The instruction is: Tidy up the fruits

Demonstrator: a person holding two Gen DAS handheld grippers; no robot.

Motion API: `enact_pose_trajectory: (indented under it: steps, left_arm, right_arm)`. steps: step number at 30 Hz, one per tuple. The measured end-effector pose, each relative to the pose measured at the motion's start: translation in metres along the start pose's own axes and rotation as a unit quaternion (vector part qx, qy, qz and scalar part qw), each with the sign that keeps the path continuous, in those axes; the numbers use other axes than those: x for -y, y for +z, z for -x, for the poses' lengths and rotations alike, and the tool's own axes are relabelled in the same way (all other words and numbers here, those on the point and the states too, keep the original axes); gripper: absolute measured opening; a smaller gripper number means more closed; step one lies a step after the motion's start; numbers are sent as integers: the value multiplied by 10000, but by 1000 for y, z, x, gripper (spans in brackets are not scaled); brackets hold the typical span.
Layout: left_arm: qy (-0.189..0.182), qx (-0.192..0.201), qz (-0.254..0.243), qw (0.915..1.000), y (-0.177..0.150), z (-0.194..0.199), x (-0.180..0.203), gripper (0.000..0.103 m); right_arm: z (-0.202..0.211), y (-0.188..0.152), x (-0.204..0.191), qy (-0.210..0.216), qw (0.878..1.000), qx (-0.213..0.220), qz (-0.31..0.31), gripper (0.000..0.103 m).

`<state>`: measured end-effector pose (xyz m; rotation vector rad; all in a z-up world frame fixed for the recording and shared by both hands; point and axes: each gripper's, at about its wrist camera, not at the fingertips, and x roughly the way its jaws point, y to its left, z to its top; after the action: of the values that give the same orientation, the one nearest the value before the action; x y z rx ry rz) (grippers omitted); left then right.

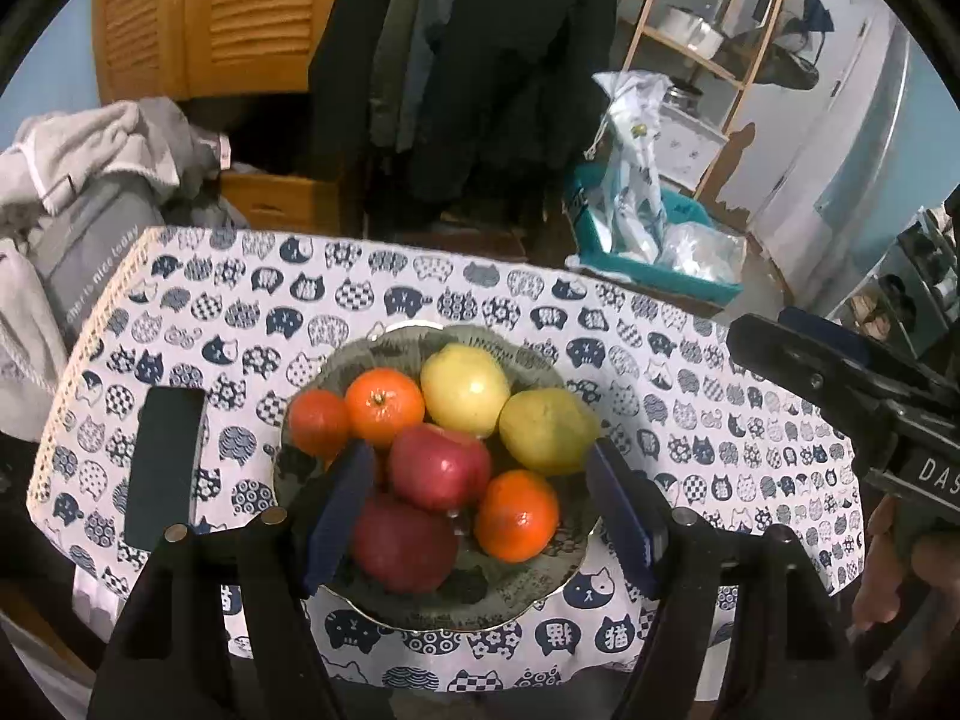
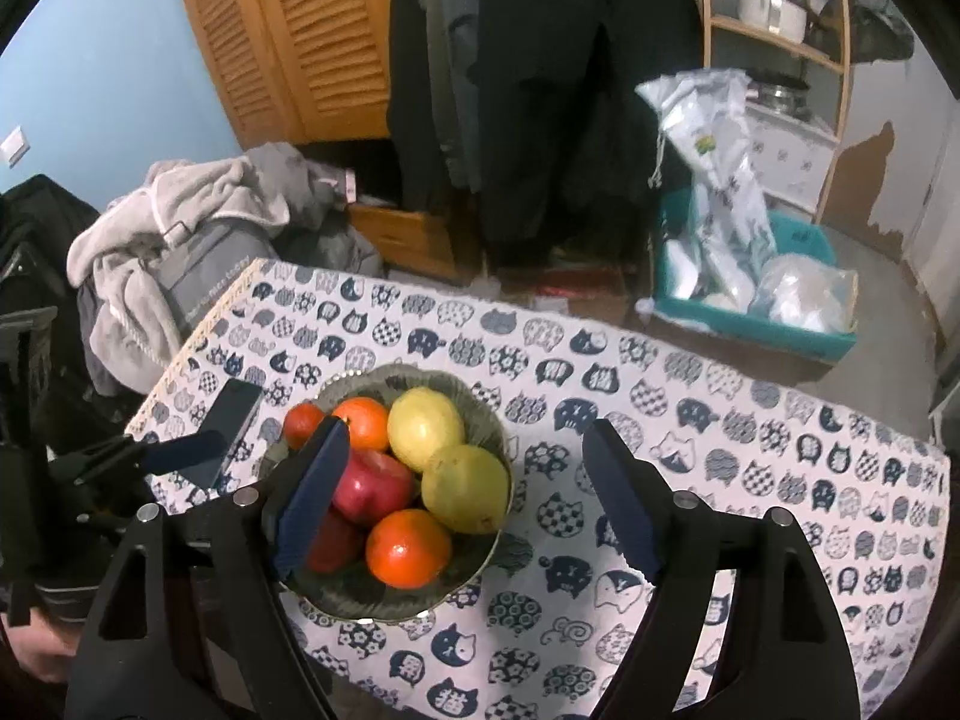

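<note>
Left wrist view: my left tongs [image 1: 480, 510] hang spread wide over the near side of the bowl [image 1: 528, 606], blue pads either side of the fruit and gripping nothing. Between the pads sit two red apples, the nearer apple [image 1: 403, 546] low in the bowl and the second apple [image 1: 441, 465] above it, with an orange [image 1: 517, 515] touching them on the right. Behind come a green pear [image 1: 549, 432], a yellow pear [image 1: 465, 387], another orange [image 1: 384, 408] and a small red-orange fruit [image 1: 318, 423] at the left rim. All seven are piled in the bowl, which stands on the cat-print cloth [image 1: 690, 420]. A dark phone [image 1: 165, 468] lies flat on the cloth left of the bowl. From the right wrist, my right tongs [image 2: 465, 504] are likewise wide open and empty, the left pad over the bowl's [image 2: 336, 594] near-left edge and the right pad over bare cloth [image 2: 750, 450]. Beyond the table lie a heap of grey clothes [image 2: 180, 240], hanging dark coats [image 2: 528, 90] and a teal bin [image 2: 756, 324] with bags.
</note>
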<state>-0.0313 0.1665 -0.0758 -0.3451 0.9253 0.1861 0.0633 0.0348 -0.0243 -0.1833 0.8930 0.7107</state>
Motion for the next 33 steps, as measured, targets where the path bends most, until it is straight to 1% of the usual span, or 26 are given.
enact_pose_trajectory:
  steps: [2, 5, 8, 10, 13, 19, 23, 27, 30, 33]
  left_arm:
    - [12, 68, -1, 10000, 1, 7, 0, 78]
    - [20, 195, -34, 9998, 3, 18, 3, 78]
    - [85, 351, -107, 9993, 5, 29, 6, 82]
    - [128, 405, -141, 9990, 6, 34, 8, 84]
    - [92, 533, -186, 9984, 6, 43, 12, 85]
    - [141, 744, -413, 9963, 6, 57, 24, 87]
    - [121, 792, -448, 9958, 6, 62, 26, 88]
    - [217, 878, -524, 9945, 5, 65, 28, 88]
    - [238, 908, -537, 9941, 6, 66, 30, 91]
    - [242, 926, -552, 9939, 6, 67, 31, 92]
  right_arm:
    - [8, 1, -2, -69, 9999, 76, 51, 83]
    - [18, 3, -4, -107, 9997, 198, 126, 84]
    - [26, 3, -5, -160, 9993, 297, 174, 84]
    - [32, 3, -4, -169, 9991, 354, 153, 84]
    - [39, 4, -1, -186, 9989, 415, 96, 84]
    - [51, 5, 3, -252, 9983, 530, 32, 84]
    - [56, 3, 5, -357, 9976, 588, 79, 85]
    - [60, 2, 5, -381, 9973, 625, 95, 85]
    - [60, 2, 6, -387, 9972, 630, 93, 85]
    - [60, 2, 7, -398, 9972, 624, 84, 85]
